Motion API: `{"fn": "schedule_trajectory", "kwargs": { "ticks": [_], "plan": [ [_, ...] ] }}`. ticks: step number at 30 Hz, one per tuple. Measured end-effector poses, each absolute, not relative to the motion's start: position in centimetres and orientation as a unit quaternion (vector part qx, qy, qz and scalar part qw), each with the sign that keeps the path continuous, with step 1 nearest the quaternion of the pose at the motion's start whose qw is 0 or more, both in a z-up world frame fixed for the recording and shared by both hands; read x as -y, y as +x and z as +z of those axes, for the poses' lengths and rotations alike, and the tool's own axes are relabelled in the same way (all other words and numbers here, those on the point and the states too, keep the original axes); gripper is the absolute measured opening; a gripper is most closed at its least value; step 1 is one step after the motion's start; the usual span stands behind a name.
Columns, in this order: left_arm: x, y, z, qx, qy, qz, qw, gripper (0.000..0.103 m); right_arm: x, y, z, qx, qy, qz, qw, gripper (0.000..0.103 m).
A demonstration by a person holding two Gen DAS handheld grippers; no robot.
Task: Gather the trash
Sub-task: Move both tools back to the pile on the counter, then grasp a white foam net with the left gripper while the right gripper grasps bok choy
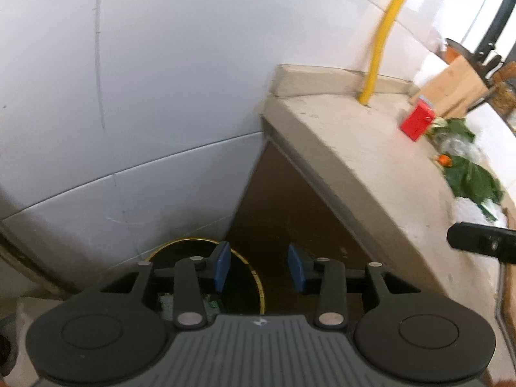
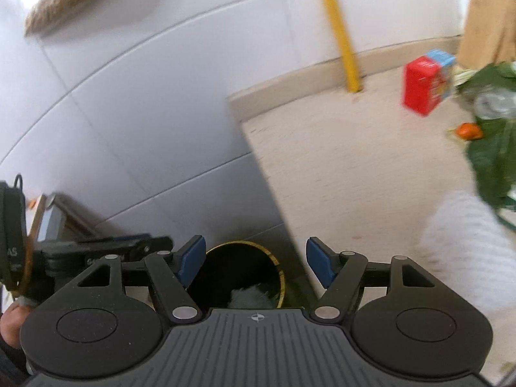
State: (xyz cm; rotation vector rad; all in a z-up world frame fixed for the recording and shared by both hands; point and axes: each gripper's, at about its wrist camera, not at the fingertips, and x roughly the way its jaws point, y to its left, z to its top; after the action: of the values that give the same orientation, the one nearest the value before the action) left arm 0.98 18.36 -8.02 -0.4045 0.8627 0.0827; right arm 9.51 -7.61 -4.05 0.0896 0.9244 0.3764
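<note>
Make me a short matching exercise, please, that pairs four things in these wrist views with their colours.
Things:
1. carton
2. pipe
3. leaves
4. gripper pads

Colours:
a. blue
b. green
c. red
d. yellow

Pairs: 1-c, 2-d, 3-b, 4-a

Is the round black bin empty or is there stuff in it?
Not empty. The bin has something pale lying at its bottom in the right wrist view.
</note>
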Motion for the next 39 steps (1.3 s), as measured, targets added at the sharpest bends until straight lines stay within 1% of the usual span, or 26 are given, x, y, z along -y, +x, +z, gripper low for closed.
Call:
{"fn": "schedule_trajectory", "kwargs": {
  "ticks": [6,8,9,10,12,15,18,23,27,29,31,39],
  "plan": [
    [-16.2,1.3,-6.5,-0.404,-0.197,-0.003,0.893,0.034,11.1,8.0,-2.1,-0.415,0.041,0.134,0.899,0.078],
    [-15.0,1.7,-5.5,-0.396,-0.190,-0.022,0.898,0.037,12.4,7.3,-1.8,-0.406,0.037,0.119,0.905,0.079],
    [-14.5,1.9,-4.9,-0.391,-0.185,-0.030,0.901,0.041,12.9,7.0,-1.6,-0.403,0.036,0.111,0.908,0.083],
    [-13.8,2.2,-4.5,-0.387,-0.179,-0.037,0.903,0.042,13.7,6.6,-1.4,-0.399,0.035,0.101,0.911,0.084],
    [-12.4,2.8,-3.6,-0.380,-0.170,-0.058,0.908,0.044,15.1,6.1,-1.1,-0.395,0.031,0.081,0.915,0.085],
    [-10.2,3.9,-2.8,-0.377,-0.159,-0.090,0.908,0.049,17.0,5.6,-1.0,-0.393,0.036,0.054,0.917,0.085],
    [-7.3,5.1,-2.3,-0.380,-0.142,-0.128,0.905,0.050,18.8,5.2,-1.0,-0.393,0.044,0.025,0.918,0.085],
    [-2.8,6.9,-1.9,-0.390,-0.120,-0.188,0.893,0.051,20.9,4.6,-1.2,-0.393,0.055,-0.006,0.918,0.085],
    [0.5,8.8,-1.5,-0.392,-0.098,-0.221,0.888,0.059,22.8,4.4,-1.1,-0.388,0.065,-0.028,0.919,0.085],
    [1.7,9.7,-1.6,-0.397,-0.097,-0.232,0.883,0.061,23.8,4.4,-1.0,-0.385,0.068,-0.042,0.920,0.086],
    [2.9,10.7,-1.9,-0.406,-0.103,-0.242,0.875,0.065,25.0,4.2,-0.8,-0.383,0.074,-0.056,0.919,0.086],
    [6.5,13.4,-4.1,-0.443,-0.103,-0.239,0.858,0.067,28.7,4.2,-0.8,-0.376,0.098,-0.086,0.918,0.086]
  ]
}}
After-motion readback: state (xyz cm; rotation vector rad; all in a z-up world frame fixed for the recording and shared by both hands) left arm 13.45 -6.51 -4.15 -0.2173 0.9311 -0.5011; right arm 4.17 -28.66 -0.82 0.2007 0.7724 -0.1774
